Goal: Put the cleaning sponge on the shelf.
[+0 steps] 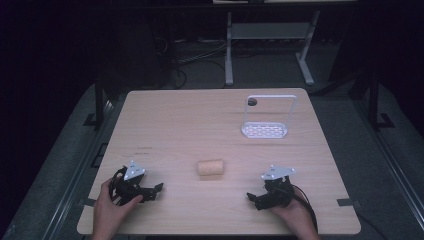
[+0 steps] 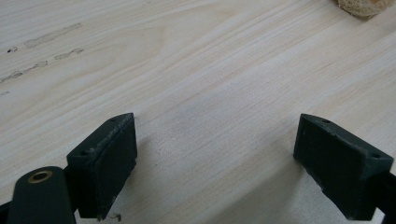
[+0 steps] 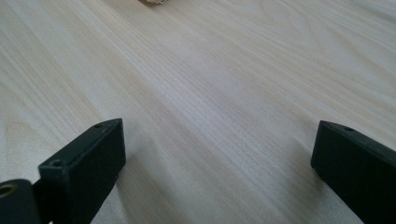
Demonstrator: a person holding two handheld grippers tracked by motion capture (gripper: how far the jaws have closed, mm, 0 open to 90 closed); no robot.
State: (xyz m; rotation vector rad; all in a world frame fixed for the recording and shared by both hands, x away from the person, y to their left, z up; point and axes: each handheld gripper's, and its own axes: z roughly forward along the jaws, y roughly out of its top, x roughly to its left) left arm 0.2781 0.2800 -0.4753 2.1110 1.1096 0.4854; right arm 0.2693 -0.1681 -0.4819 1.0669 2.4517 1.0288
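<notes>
Dark room all around, with a grey floor [image 1: 385, 165] and the white legs of another table [image 1: 229, 50] far behind. Close to me is a light wooden tabletop [image 1: 170, 120] with fine lines in the wood.

My left gripper [image 1: 152, 191] rests at the near left of the tabletop, and my left hand [image 1: 111, 210] holds it. My right gripper [image 1: 256, 198] rests at the near right, held by my right hand [image 1: 295, 215]. Each one has a grey three-cornered plate on top. Their tips point toward each other, with a wide stretch of bare wood between them.

In the left gripper view, my left gripper [image 2: 215, 158] has its black jaws wide apart, with nothing but wood between them. In the right gripper view, my right gripper [image 3: 219, 163] is the same: jaws wide apart, holding nothing.

A small tan roll [image 1: 210, 167], soft and rough like a sponge, lies on the tabletop between my two grippers and a bit farther away. It touches neither one. Its edge peeks in at the top of the left gripper view [image 2: 362, 7] and at the top of the right gripper view [image 3: 154, 2].

Far on the right side sits a white rack [image 1: 265, 130] with a flat base full of little holes and a tall loop handle. It is well apart from the roll.
</notes>
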